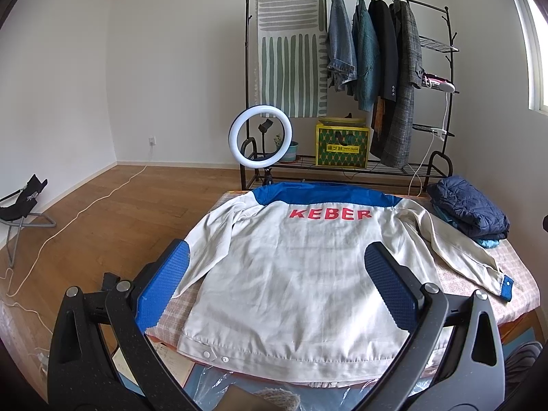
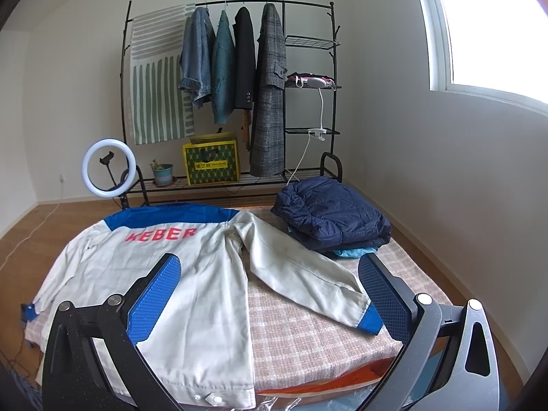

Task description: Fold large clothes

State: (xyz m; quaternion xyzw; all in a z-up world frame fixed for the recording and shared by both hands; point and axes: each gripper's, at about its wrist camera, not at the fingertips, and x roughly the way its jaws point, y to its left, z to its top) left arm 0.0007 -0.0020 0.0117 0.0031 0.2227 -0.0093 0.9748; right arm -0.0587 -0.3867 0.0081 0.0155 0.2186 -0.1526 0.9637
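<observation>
A white jacket (image 1: 291, 274) with a blue yoke and red "KEBER" lettering lies flat, back up, on the checked table (image 1: 510, 274). Its hem is nearest me and both sleeves are spread outward. It also shows in the right wrist view (image 2: 191, 274), with its right sleeve (image 2: 308, 274) angled out to a blue cuff. My left gripper (image 1: 277, 274) is open and empty, hovering above the jacket's lower back. My right gripper (image 2: 270, 284) is open and empty, above the jacket's right side and sleeve.
A folded navy puffer jacket (image 2: 332, 212) sits on other folded clothes at the table's far right corner. Behind the table stand a ring light (image 1: 261, 137) and a black clothes rack (image 1: 352, 78) with hanging garments. A white wall runs along the right.
</observation>
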